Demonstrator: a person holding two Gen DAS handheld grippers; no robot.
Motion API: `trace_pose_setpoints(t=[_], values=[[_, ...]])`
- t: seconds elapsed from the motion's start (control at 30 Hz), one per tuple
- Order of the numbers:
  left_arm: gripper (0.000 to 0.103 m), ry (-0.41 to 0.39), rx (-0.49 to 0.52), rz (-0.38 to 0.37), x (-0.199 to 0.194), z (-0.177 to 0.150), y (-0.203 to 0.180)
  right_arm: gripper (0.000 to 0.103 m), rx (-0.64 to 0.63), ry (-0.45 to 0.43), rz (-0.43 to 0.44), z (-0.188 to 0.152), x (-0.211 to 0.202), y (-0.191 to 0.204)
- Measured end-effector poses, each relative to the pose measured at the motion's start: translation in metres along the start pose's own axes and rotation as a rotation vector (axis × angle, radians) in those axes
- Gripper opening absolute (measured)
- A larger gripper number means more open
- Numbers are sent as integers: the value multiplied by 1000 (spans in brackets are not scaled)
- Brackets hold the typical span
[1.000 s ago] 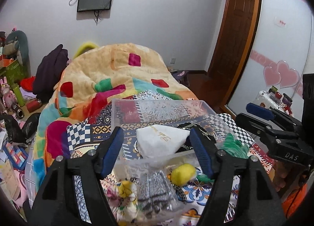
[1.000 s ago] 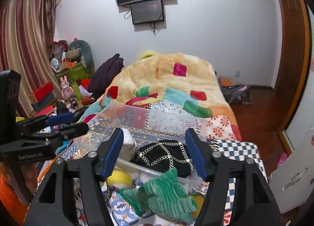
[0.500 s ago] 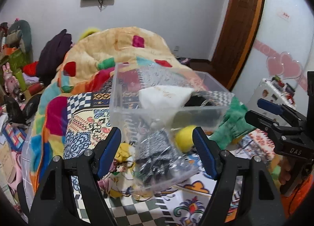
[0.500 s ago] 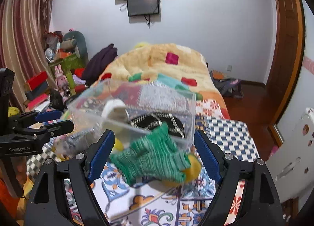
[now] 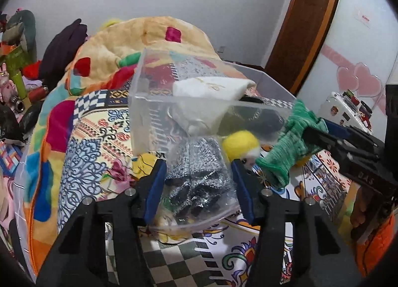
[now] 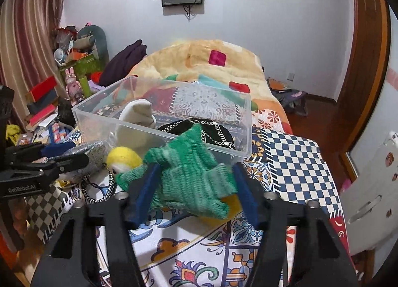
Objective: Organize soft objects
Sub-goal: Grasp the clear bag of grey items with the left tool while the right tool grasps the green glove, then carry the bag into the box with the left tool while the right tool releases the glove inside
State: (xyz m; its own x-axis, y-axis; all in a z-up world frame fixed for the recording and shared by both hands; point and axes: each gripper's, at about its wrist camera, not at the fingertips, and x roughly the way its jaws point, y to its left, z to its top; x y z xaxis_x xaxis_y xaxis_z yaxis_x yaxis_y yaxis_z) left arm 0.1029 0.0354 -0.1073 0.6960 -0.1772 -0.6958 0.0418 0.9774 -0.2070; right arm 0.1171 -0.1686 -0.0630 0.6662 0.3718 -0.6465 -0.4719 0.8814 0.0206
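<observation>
- Both tools have dropped toward the bed point(image 5: 248, 257) since a sec ago; cams now look down at the items in front of the clear plastic storage box point(image 6: 159, 135), not over it.
- Left tool point(image 5: 197, 177): jaws were wide half a sec back, have just been closing. Now they sit either side of the clear plastic bag holding a silvery-grey glittery fabric piece point(image 5: 196, 175). Blue pads look right at the bag's sides, but a firm pinch vs. just touching — can't tell.
- Right tool point(image 6: 194, 187): same story, jaws just narrowed, now on the green knitted glove point(image 6: 189, 175). In the left cam the glove looks lifted w/ its cuff hanging off the tool tip, so I'd call that a grasp.
- Where stuff is: bag and glove both outside the box, just in front of its near wall, on the patterned bedspread. Small fuzzy yellow plush toy point(image 5: 240, 145) sits between them, against the box front.
- Already in the box: white soft cloth bundle point(image 5: 211, 92) and black item w/ a gold chain pattern point(image 6: 199, 130).
- Meaning for the task: approach phase looks over, this is the pick. Next, prob. lift both and carry over the near wall into the box.
- Watch: bag is slippery and slack, could slide out if the pinch is shallow.
</observation>
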Motion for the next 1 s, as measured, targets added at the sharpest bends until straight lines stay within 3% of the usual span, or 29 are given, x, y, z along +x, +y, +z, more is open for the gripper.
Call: trace_pose_setpoints(t=[0.17,0.27,0.5,1.0], values=[[42,15,12,-15,2,-5,-4,23,-24,1,30,-1,0,3],[37,12,10,-20,0,-7,-5,17,-33,-3,59,-2,-2,7],[27,-19,9,-26,-14,-8,-8,14,-19,-28,125,0,-10,10],[27,-171,48,-16,-64,16,-21,14,-5,-153,138,21,-44,8]])
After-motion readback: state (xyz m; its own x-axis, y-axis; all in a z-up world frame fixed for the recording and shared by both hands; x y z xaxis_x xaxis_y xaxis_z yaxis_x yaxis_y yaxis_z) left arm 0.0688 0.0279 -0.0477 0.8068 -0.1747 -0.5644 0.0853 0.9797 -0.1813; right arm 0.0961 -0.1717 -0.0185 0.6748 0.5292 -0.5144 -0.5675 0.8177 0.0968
